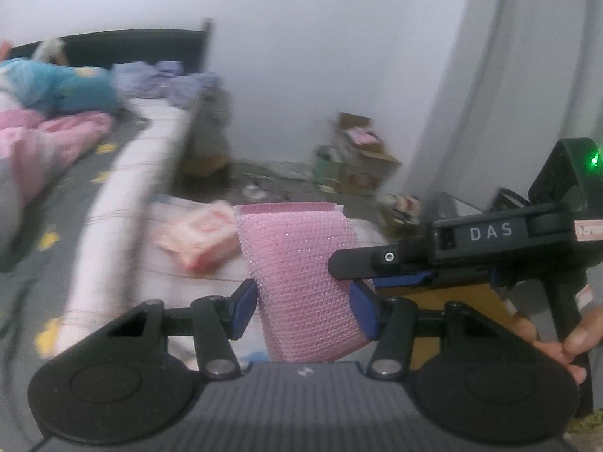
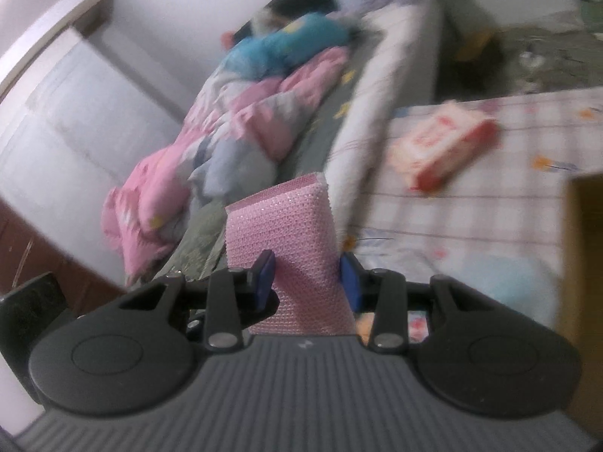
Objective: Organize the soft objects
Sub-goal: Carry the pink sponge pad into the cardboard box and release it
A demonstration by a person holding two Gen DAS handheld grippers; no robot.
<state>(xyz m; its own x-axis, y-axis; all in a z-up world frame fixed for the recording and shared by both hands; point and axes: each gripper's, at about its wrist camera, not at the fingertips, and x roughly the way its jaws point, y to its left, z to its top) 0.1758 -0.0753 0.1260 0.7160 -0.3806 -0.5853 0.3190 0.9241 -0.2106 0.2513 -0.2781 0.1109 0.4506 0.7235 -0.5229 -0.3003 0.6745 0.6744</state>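
Observation:
A pink glittery mesh sponge (image 1: 301,275) stands between the blue pads of my left gripper (image 1: 305,307), which is shut on it. My right gripper's black fingers (image 1: 361,261) come in from the right and touch the same sponge's right edge. In the right wrist view, my right gripper (image 2: 307,280) is shut on the pink sponge (image 2: 290,233), held in the air above the bed's edge. A pink and white tissue pack (image 2: 444,143) lies on the checked cloth; it also shows in the left wrist view (image 1: 199,235).
A table with a checked cloth (image 2: 508,203) holds a cardboard box (image 2: 584,256) at the right. A bed (image 2: 331,128) with pink quilts (image 2: 211,143) and a blue plush (image 2: 286,45) lies left. Cartons (image 1: 358,150) clutter the floor by the wall.

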